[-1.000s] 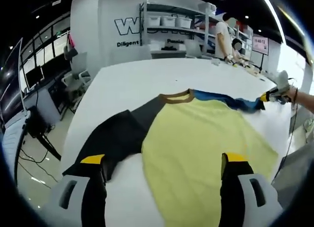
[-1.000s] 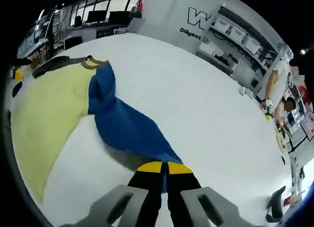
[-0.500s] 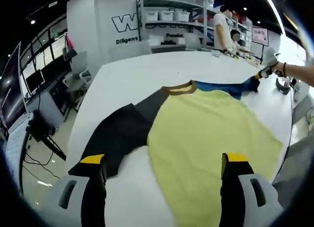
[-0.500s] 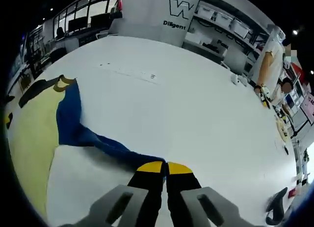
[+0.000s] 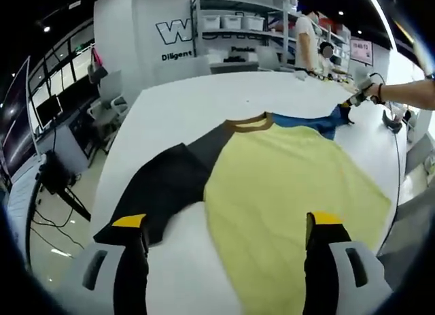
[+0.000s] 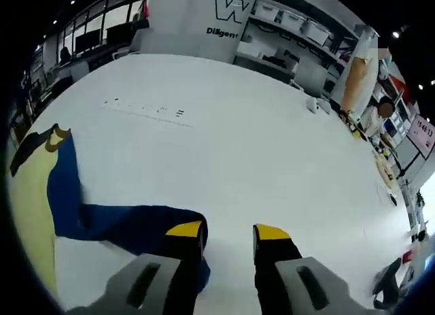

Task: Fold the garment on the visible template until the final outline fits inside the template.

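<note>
The garment (image 5: 285, 186) lies spread flat on the white tabletop (image 5: 183, 111). It has a pale yellow body, a brown collar (image 5: 247, 122), a black sleeve (image 5: 160, 192) and a blue sleeve (image 5: 309, 122).

Left gripper view:
- The left claw (image 5: 228, 226) is open. Its 2 yellow-tipped jaws stand wide apart at the bottom of the view.
- The left jaw sits above the cuff end of the black sleeve; the right jaw sits above the yellow body. Contact with the cloth cannot be determined.
- The black sleeve extends from the collar toward the near left edge of the tabletop.
- The blue sleeve extends away from the collar toward the far right, where the right claw (image 5: 353, 101) is near the sleeve end, held by a hand (image 5: 372, 92) with a bare forearm behind it.

Right gripper view:
- The right claw (image 6: 229, 232) is open, with a clear gap between its 2 yellow-tipped jaws.
- The cuff end of the blue sleeve (image 6: 129, 223) lies flat on the tabletop (image 6: 258, 158), under and beside the left jaw. The right jaw is over bare tabletop.
- The blue sleeve runs from the jaws to the left, then bends up along the yellow body (image 6: 30, 206) to the collar (image 6: 58, 139).
- A faint line of markings (image 6: 146, 113) is visible on the tabletop, well apart from the garment.

Background: a shelving unit with white bins (image 5: 234, 22) stands against the wall beyond the tabletop. 2 people (image 5: 309, 39) stand at the far right side of the tabletop.
</note>
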